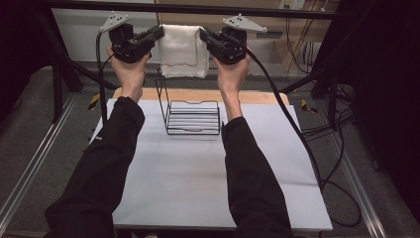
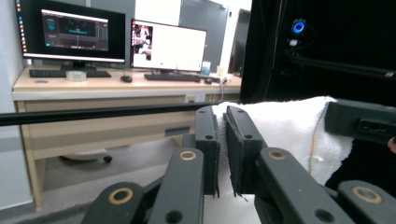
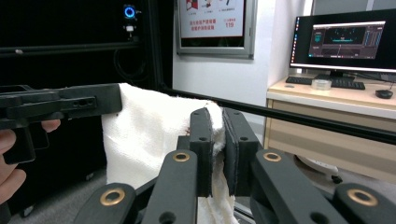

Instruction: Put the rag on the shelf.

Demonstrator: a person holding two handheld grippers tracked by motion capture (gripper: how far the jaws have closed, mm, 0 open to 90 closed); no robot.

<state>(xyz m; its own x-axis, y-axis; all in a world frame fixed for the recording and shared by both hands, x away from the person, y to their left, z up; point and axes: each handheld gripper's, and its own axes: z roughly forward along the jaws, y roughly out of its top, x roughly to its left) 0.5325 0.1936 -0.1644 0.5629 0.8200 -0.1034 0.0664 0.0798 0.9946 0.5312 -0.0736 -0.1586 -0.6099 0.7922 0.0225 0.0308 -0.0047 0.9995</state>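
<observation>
- The towel hangs in the air, stretched between the two grippers, above and a little behind the wire rack that stands on the white table.
- The left gripper pinches the towel's upper left corner; in the left gripper view its jaws are pressed together on a fold of white cloth, with a thin strip of it showing between the pads.
- The right gripper pinches the upper right corner the same way; in the right gripper view the cloth bunches over its jaws and drops below them.
- The work in hand looks like draping the towel over the rack's tall upright frame; it is not yet on it.
- Risk: each grip takes only a small bite near the edge. If the hands pull apart too hard, a corner could slip free and the towel would swing down from one side.
- Risk: the towel's lower edge hangs close above the rack's top. Lowering it without first carrying it across the bar could catch the hem on the wire and tip the light rack.
- Risk: if the hands come down unevenly, the cloth would land crooked and slide off one end.
- Risk: letting go before enough cloth hangs on both sides of the bar would let its own weight drag it off onto the table.
</observation>
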